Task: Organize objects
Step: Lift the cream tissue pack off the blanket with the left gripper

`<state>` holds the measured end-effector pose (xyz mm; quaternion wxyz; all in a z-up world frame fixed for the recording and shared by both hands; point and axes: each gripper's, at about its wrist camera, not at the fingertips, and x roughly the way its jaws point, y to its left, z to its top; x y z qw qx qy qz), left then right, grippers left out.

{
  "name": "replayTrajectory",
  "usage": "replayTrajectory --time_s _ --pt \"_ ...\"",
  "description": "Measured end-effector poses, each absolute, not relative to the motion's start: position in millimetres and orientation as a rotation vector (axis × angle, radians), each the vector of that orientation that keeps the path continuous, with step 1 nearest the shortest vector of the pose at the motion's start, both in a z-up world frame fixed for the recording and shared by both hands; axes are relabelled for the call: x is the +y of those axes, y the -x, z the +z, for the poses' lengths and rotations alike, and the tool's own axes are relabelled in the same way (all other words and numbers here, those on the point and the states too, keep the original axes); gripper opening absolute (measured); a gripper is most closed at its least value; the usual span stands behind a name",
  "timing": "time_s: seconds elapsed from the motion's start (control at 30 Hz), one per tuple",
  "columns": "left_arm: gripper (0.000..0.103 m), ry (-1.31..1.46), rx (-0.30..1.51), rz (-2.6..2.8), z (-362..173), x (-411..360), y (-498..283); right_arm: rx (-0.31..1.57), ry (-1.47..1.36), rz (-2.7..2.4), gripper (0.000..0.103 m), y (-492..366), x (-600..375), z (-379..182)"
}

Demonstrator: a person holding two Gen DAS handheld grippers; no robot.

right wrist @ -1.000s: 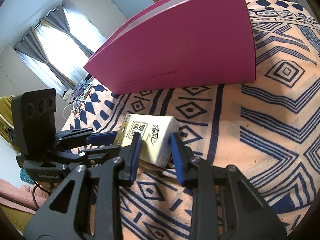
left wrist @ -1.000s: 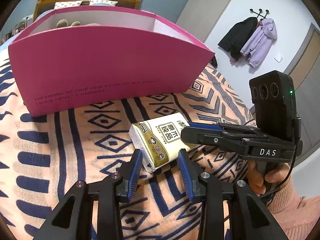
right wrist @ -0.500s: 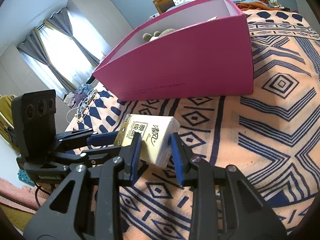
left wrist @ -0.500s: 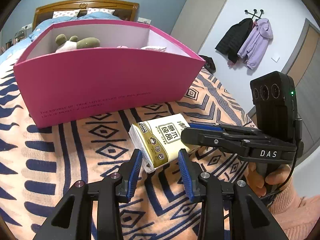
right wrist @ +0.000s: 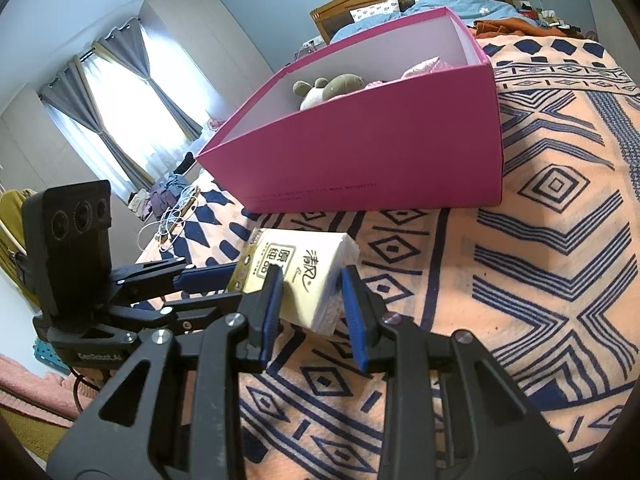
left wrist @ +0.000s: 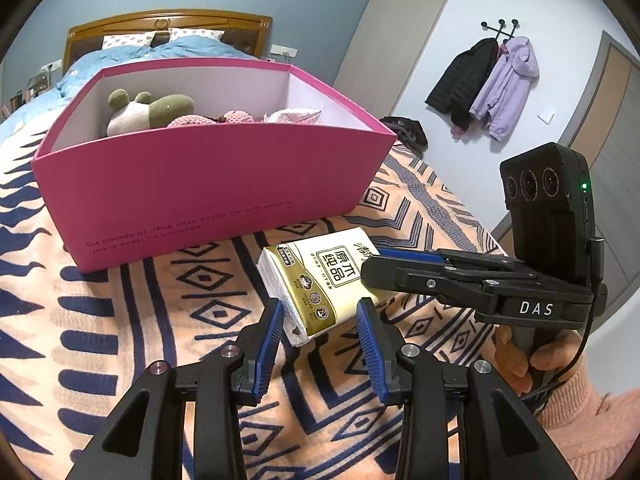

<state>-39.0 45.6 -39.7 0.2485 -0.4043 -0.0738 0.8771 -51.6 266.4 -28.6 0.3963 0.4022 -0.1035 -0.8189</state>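
- Tissue pack (left wrist: 320, 280): a cream and gold packet with printed characters on its top face; it sits tilted, one corner raised, above the patterned blanket (left wrist: 132, 312) and in front of the pink box (left wrist: 208, 184), apart from the box wall.
- Left gripper (left wrist: 320, 330): blue-padded fingers (left wrist: 269, 334) stand on either side of the near end of the tissue pack; a narrow gap shows between each pad and the pack in the left wrist view, so whether they press on it cannot be told.
- Right gripper (right wrist: 310, 298): reaches in from the side; its blue pads straddle the white end of the tissue pack (right wrist: 308, 276). The left pad (right wrist: 274, 300) overlaps the pack's face; a firm grip cannot be confirmed.
- In the left wrist view, the right gripper (left wrist: 374, 264) appears as a black arm crossing the far end of the pack, held by a hand (left wrist: 532, 356) in a pink sleeve.
- Pink box: open-topped, resting on the blanket, with small dark lettering along its lower front wall.
- Box contents: a stuffed toy (left wrist: 148, 110) in olive and cream, beside pink soft items (left wrist: 240, 117).
- Background: wooden headboard (left wrist: 168, 26), blue bedding, coats (left wrist: 492, 88) hanging on a wall hook, curtained window (right wrist: 132, 108).
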Motion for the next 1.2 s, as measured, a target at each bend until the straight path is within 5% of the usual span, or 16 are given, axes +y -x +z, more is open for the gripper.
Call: replayTrajectory --time_s 1.2 --pt "0.038 1.001 -0.160 2.408 -13.0 51.2 36.7 -0.256 -0.933 -2.116 0.034 49.6 275.9 -5.9"
